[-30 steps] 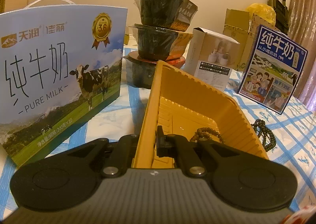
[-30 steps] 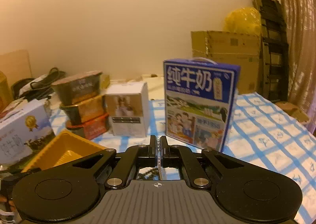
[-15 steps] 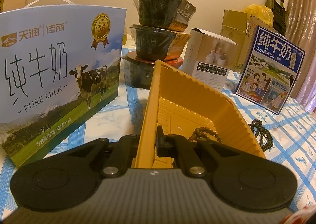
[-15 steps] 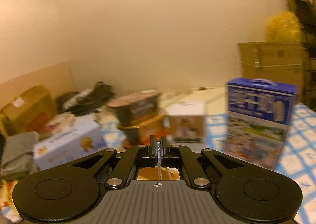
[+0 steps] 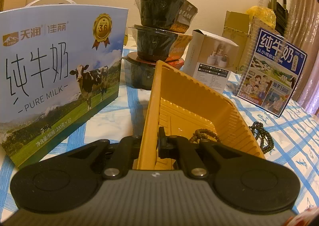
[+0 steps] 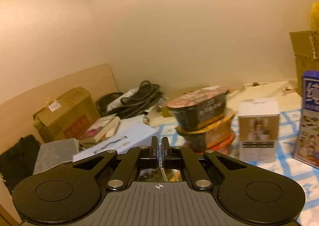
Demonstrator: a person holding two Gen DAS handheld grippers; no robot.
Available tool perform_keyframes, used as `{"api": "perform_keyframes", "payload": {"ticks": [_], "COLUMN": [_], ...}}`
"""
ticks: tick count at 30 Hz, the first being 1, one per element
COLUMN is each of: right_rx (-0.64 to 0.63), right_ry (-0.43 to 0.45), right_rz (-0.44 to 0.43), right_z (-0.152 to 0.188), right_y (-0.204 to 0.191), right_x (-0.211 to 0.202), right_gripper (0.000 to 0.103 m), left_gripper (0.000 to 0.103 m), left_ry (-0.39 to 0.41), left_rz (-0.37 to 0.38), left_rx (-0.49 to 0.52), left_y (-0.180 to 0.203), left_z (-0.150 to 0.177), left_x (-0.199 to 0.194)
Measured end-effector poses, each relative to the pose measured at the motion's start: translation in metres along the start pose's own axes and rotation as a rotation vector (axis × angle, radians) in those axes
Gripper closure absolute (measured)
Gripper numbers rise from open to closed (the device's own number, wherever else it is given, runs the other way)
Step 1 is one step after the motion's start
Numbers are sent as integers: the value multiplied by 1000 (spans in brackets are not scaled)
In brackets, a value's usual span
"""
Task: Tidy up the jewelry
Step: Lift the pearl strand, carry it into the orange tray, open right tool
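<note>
The pale blue milk carton [image 5: 59,78] reads "天润 佳丽", "纯牛奶", "PURE MILK" and a gold "3.6" medal; the dark blue carton [image 5: 273,74] reads "纯牛奶" and "始于1956". The left hand-held gripper [image 5: 149,142] is clamped on the near left wall of the yellow tray [image 5: 199,94], whose long axis runs away from it toward the stacked noodle bowls [image 5: 159,42] at the back of the blue-checked tabletop [image 5: 289,142]. One brown bead bracelet [image 5: 203,136] lies inside the tray just right of the fingers; a darker bead string [image 5: 261,136] lies on the cloth beside the tray's right wall. The right hand-held gripper [image 6: 160,150] is closed on a thin chain [image 6: 162,172] hanging straight down.
</note>
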State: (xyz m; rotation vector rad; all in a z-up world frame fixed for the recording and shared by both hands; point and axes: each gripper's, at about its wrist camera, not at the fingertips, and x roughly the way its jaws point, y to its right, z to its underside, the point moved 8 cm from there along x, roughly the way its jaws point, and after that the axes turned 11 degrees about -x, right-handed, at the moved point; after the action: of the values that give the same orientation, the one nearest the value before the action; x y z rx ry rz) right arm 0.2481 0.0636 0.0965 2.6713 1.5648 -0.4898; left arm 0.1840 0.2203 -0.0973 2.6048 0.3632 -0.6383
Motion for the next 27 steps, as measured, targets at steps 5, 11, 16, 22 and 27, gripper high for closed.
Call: {"api": "perform_keyframes", "payload": {"ticks": [5, 11, 16, 22, 27], "right_rx": [42, 112, 146, 157, 147], "right_ry": [-28, -188, -291, -256, -302], "right_rz": [4, 6, 25, 18, 29], "right_z": [21, 85, 127, 128, 129], "right_y": [4, 16, 25, 29, 28], "right_x": [32, 62, 72, 69, 69], "right_gripper": [100, 100, 100, 100, 88], "left_gripper": [98, 98, 98, 98, 98], "left_ry": [-1, 0, 2, 2, 1], "left_rz": [0, 3, 4, 3, 1], "left_rx": [-3, -7, -7, -6, -8], "left_y": [0, 0, 1, 1, 1], "left_z": [0, -1, -2, -3, -3], "left_x": [0, 0, -1, 0, 0]}}
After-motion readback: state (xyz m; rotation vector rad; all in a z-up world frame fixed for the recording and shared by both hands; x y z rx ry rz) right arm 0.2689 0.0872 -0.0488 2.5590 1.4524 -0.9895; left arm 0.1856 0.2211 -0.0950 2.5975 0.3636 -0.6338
